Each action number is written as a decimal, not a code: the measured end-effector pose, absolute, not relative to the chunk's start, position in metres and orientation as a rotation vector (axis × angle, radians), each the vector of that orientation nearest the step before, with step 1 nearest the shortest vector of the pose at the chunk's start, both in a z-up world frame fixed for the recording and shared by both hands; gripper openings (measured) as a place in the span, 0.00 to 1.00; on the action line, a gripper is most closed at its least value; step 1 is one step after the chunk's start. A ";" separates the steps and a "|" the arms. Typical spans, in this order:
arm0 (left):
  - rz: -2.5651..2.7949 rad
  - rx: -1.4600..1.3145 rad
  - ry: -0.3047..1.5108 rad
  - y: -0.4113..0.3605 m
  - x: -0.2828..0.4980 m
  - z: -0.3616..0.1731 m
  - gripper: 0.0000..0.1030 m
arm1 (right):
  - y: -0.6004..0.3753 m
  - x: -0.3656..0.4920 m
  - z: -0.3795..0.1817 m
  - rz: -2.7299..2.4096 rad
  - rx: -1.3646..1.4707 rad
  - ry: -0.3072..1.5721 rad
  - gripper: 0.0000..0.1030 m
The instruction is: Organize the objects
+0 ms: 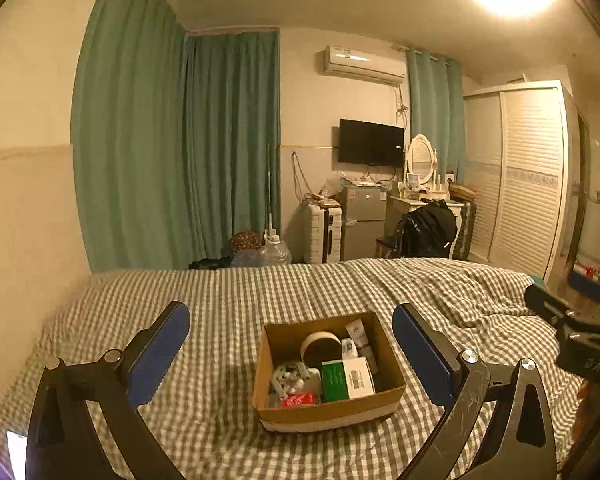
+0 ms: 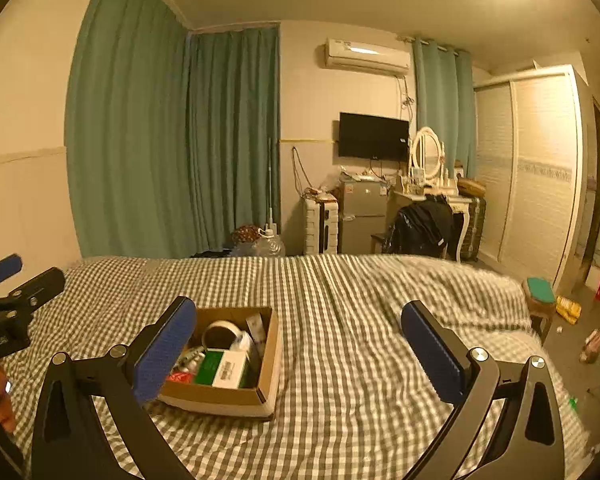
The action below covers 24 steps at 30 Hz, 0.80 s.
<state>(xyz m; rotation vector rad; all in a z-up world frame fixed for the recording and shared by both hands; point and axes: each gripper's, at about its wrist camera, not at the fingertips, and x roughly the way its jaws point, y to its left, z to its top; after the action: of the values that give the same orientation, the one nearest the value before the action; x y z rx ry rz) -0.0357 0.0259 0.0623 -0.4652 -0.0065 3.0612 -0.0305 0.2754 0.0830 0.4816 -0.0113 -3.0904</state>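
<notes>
Looking along the left gripper (image 1: 291, 344), its blue-padded fingers (image 1: 162, 354) are seen spread wide and empty, framing a cardboard box (image 1: 328, 408) set on the checked bed (image 1: 220, 292), well in from its far edge. Inside the box are packed a green-and-white carton (image 1: 346, 379), a round tape roll (image 1: 321, 347), a white tube (image 1: 358, 334), a red packet (image 1: 299, 399) and some white plastic pieces (image 1: 288, 376).

From the right wrist view, the right gripper (image 2: 298, 340) is likewise shown spread and holding nothing, with the box under its left finger (image 2: 166, 354) and bare bedding ahead; the left gripper appears at the frame's left edge.

Since the bedding is soft and rumpled, the box could be tipped or pushed askew by a finger catching its rim. Tightly packed contents may also be dragged out together if one item is pinched carelessly.
</notes>
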 end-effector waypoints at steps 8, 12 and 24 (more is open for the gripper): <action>3.039 -0.572 0.021 0.041 -0.055 0.016 1.00 | 0.273 -0.057 0.050 -3.061 0.562 0.010 1.00; 3.073 -0.595 -0.006 0.034 -0.058 0.007 1.00 | 0.271 -0.068 0.039 -3.045 0.590 0.006 1.00; 3.077 -0.611 0.035 0.042 -0.055 0.001 1.00 | 0.273 -0.071 0.028 -3.050 0.616 0.027 1.00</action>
<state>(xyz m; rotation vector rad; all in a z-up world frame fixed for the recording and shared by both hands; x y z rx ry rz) -0.0547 0.0423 0.0005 -0.6106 0.0348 3.0772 -0.0706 0.2730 0.0279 0.6164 0.0269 -3.0504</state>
